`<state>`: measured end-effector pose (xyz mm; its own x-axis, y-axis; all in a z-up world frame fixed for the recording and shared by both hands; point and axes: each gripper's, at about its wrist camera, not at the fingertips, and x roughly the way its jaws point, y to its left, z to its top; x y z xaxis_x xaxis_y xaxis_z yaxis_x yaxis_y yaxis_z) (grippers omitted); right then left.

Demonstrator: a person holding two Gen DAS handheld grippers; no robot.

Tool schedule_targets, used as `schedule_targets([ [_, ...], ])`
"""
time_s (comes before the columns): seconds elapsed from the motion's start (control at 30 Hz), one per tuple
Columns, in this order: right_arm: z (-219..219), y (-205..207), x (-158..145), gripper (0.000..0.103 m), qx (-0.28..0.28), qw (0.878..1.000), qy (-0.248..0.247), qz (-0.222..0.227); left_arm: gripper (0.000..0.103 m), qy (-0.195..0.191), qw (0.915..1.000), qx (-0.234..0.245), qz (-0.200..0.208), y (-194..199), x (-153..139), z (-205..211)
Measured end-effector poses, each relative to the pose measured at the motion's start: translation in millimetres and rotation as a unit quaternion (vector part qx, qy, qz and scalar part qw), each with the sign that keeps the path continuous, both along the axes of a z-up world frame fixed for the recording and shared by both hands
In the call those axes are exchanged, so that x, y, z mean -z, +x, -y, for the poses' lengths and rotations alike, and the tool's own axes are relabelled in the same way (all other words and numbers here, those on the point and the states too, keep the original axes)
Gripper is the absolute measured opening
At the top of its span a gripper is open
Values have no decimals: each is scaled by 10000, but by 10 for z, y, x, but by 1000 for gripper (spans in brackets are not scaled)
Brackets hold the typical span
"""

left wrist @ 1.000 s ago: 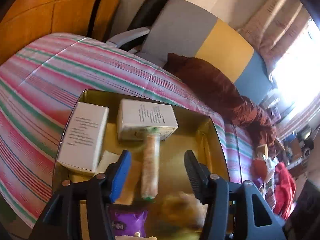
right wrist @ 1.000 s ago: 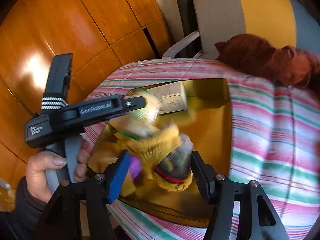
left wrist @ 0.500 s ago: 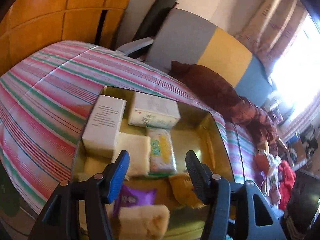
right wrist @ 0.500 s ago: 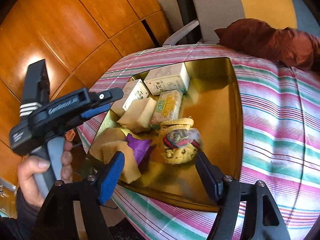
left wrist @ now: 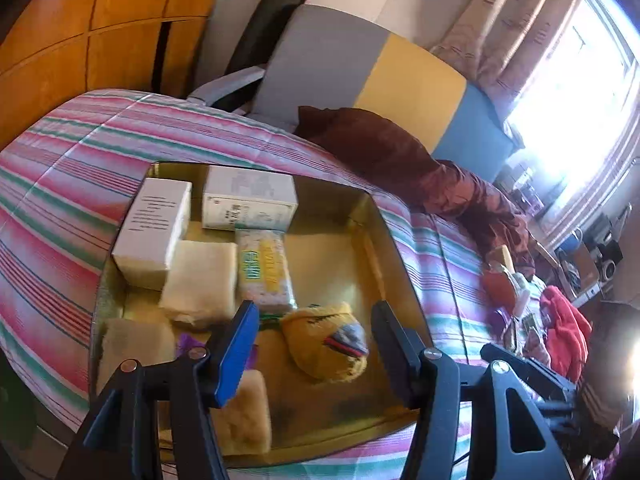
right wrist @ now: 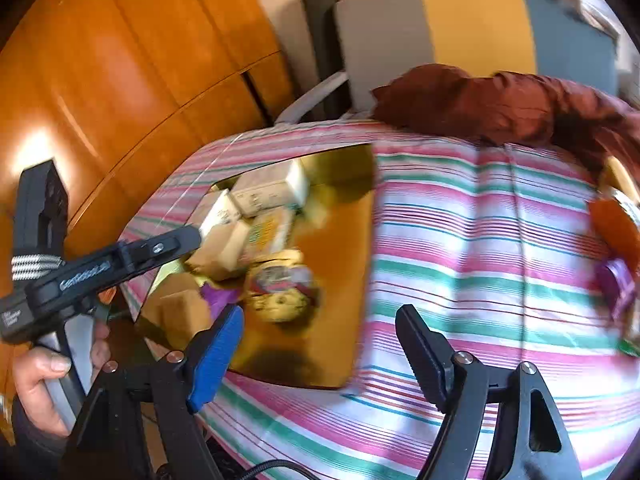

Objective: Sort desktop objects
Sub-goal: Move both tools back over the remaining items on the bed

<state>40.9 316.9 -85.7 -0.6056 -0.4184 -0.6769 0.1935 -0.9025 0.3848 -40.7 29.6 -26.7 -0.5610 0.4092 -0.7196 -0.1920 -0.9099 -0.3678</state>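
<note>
Yellow plush toy (left wrist: 326, 342) had been released into the gold tray (left wrist: 372, 216); right gripper (right wrist: 320, 350) jaws, just opened, were empty.

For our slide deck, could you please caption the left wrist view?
Open left gripper above a gold tray holding boxes, sponges and a yellow plush toy.

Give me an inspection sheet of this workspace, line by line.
Surface: striped cloth.
Job's things: gold tray holds two white boxes, a tissue pack, sponges, a purple packet and a yellow plush toy.
Clutter: small items at the cloth's far right.
Grippers: left gripper open, empty; right gripper just opening, empty.
Cables: black cable below.
Surroundings: wooden cabinet, chair, brown cloth.
</note>
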Motion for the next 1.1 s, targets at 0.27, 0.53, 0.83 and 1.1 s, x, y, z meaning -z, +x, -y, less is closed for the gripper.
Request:
schedule_targets([
  [0.27,-726,106,113,82,853,9960,-171,216,59,-59,9987,505,43,85,-22,-349],
  [0.53,-1488,192,134,88,1680,9851,-215,292,59,-159,9934,1129,118,180,-14,-762],
  [0.83,-2598,134,103,95,2650,9591,-940,324,59,-334,9873,1535,246,238,45,-1108],
  [1.1,-3215,-99,391,103,3074,9217,-2303,547,59,-502,9824,1766,350,234,111,-1354],
])
